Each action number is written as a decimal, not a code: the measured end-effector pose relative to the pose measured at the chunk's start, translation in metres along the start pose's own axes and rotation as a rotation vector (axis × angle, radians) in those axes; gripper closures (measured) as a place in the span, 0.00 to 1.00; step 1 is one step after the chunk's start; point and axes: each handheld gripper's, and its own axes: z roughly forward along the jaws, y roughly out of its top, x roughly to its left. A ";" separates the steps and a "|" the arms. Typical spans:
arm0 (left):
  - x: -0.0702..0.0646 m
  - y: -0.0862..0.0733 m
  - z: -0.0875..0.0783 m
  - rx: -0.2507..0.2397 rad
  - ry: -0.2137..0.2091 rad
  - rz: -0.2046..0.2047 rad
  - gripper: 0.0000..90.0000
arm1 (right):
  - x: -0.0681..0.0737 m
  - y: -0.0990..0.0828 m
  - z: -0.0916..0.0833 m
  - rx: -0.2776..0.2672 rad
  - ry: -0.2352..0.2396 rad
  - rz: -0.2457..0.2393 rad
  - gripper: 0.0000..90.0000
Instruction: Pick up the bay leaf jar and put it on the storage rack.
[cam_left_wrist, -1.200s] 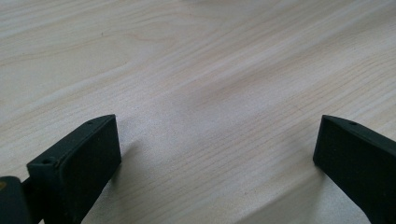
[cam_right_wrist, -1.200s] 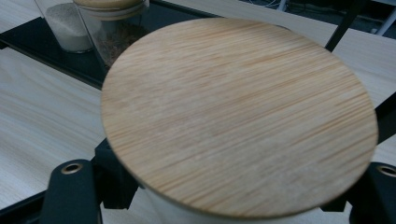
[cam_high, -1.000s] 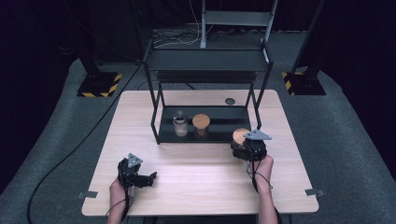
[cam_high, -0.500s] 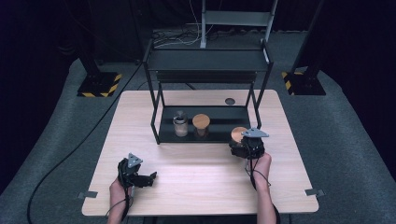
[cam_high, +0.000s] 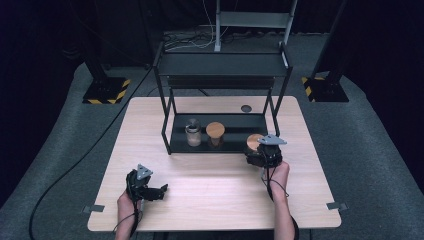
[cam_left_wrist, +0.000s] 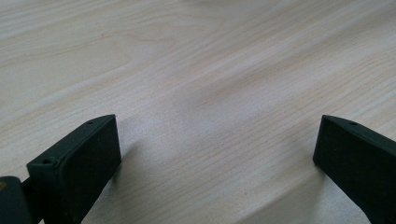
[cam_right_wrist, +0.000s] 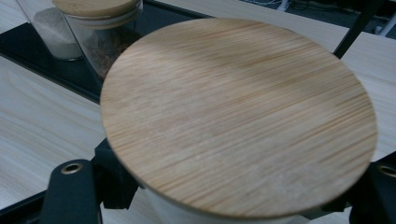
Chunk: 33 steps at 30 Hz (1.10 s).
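gripping a wooden-lidded jar (cam_right_wrist: 238, 116) at the rack's (cam_high: 220, 65) front edge, the right claw (cam_high: 261, 155) points forward; the left claw (cam_high: 159, 191) rests wide on the surface (cam_high: 220, 185).

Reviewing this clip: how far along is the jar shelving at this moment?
Done: two jars, a clear-lidded one and a wooden-lidded one, stand on the rack's lower shelf. In hand: the right gripper is shut on a third wooden-lidded jar at the shelf's right front edge. Left: setting it down and letting go. The left gripper rests open on the table.
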 end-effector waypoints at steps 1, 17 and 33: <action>0.000 0.000 0.000 0.000 0.000 0.000 0.00 | 0.000 0.000 0.000 0.000 0.000 0.000 0.28; 0.000 0.000 0.000 0.000 0.000 0.000 0.00 | 0.001 0.007 0.006 0.003 0.002 -0.004 0.28; 0.000 0.000 0.000 0.000 0.001 0.000 0.00 | 0.002 0.014 0.011 -0.003 0.005 -0.006 0.28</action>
